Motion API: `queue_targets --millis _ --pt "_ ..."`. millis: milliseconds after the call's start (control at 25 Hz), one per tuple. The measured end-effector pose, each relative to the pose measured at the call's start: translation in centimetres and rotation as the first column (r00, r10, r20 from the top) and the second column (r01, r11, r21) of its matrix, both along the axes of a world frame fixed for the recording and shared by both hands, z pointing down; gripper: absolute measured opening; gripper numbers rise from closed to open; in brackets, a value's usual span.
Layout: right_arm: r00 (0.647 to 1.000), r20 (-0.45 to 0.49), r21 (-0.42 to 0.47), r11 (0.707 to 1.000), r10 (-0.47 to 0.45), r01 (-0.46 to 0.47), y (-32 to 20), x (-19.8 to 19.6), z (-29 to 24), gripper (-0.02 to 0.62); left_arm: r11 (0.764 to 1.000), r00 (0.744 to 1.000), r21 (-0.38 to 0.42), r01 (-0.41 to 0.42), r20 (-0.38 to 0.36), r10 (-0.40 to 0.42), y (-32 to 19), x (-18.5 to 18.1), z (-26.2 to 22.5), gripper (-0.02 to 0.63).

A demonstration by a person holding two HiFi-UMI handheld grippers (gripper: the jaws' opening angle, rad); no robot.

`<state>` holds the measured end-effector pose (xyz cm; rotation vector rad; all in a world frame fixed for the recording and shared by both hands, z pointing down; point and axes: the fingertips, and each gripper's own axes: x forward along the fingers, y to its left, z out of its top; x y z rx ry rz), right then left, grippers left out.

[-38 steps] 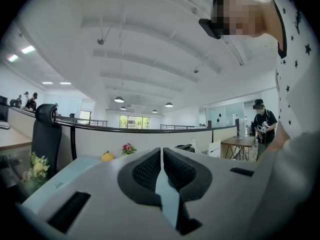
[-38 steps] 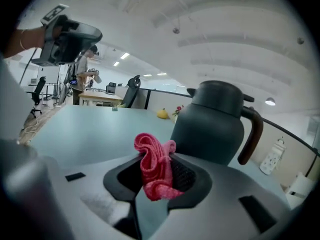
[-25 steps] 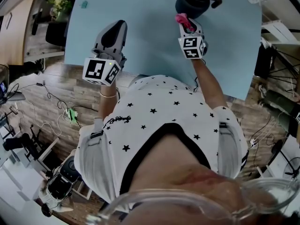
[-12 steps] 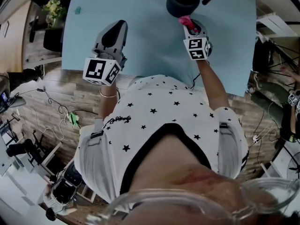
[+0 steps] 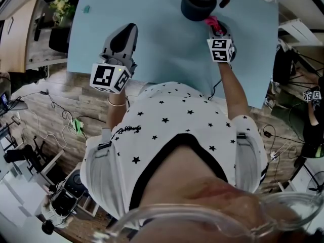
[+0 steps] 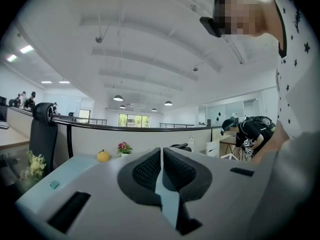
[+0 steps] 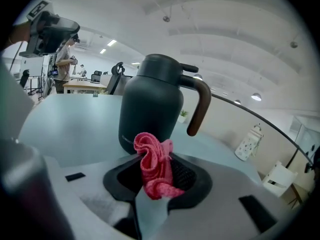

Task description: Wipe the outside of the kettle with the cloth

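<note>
Holding the left gripper [image 5: 123, 30] in close ahead of the chest, elbow bent and left forearm [image 5: 115, 113] angling upward, jaws drawn together and pointing forward. Stretching the right arm [image 5: 234, 92] out nearly straight, carrying the right gripper [image 5: 216, 28] farther forward than the left, marker cube [image 5: 220, 50] facing up, jaws pinching a bunched pink cloth [image 7: 152, 166].

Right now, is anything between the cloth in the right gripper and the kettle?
Nothing visible. The right gripper holds the pink cloth just in front of the kettle, at its lower wall, with only bare table around. Whether cloth and kettle touch, I can't tell.
</note>
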<state>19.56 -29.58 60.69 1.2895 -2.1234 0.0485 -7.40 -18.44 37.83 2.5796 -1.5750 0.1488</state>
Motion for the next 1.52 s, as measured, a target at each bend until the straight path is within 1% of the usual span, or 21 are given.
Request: queue_targets --millis 240,360,480,600,680,760,1120,1240,1520 --pt "0.999 0.027 0.006 0.999 0.042 -0.042 -0.3 0.6 -0.4 0.113 1.0 1.0 0.006 0.008 0.003 -0.008 0.2 -0.4 -0.3 0.038" --pt "0.994 0.071 0.016 0.997 0.077 -0.078 -0.2 1.1 -1.2 0.113 1.0 1.0 0.01 -0.005 0.001 0.005 0.0 -0.3 -0.3 0.038" --pt "0.986 0.133 0.006 0.994 0.105 -0.106 0.6 1.7 -1.8 0.114 1.0 1.0 0.009 -0.022 -0.001 0.022 -0.2 -0.1 -0.2 0.038" --pt "0.959 0.242 0.005 0.988 0.149 -0.155 1.7 2.1 -3.7 0.114 0.999 0.999 0.009 -0.045 -0.004 0.045 -0.6 0.2 -0.1 0.038" --pt "0.926 0.332 0.019 0.981 0.178 -0.195 2.2 2.4 -5.8 0.114 0.998 0.998 0.009 -0.064 -0.006 0.064 -0.9 0.4 -0.1 0.038" --pt "0.896 0.403 0.044 0.975 0.183 -0.219 2.7 2.5 -8.1 0.114 0.996 0.996 0.011 -0.085 -0.01 0.085 -1.4 0.6 -0.1 0.038" --pt "0.809 0.577 0.136 0.964 0.109 -0.227 4.3 0.7 -16.1 0.114 0.986 0.986 0.025 -0.162 -0.043 0.163 -2.6 1.8 0.2 0.038" --pt "0.782 0.619 0.172 0.96 0.068 -0.219 4.7 -0.1 -18.8 0.114 0.986 0.984 0.03 -0.165 -0.056 0.167 -3.0 1.6 0.2 0.038" --pt "0.744 0.667 0.244 0.956 -0.044 -0.162 6.4 -3.0 -23.6 0.114 0.987 0.986 0.05 -0.15 -0.061 0.153 -3.1 0.4 -0.3 0.038"
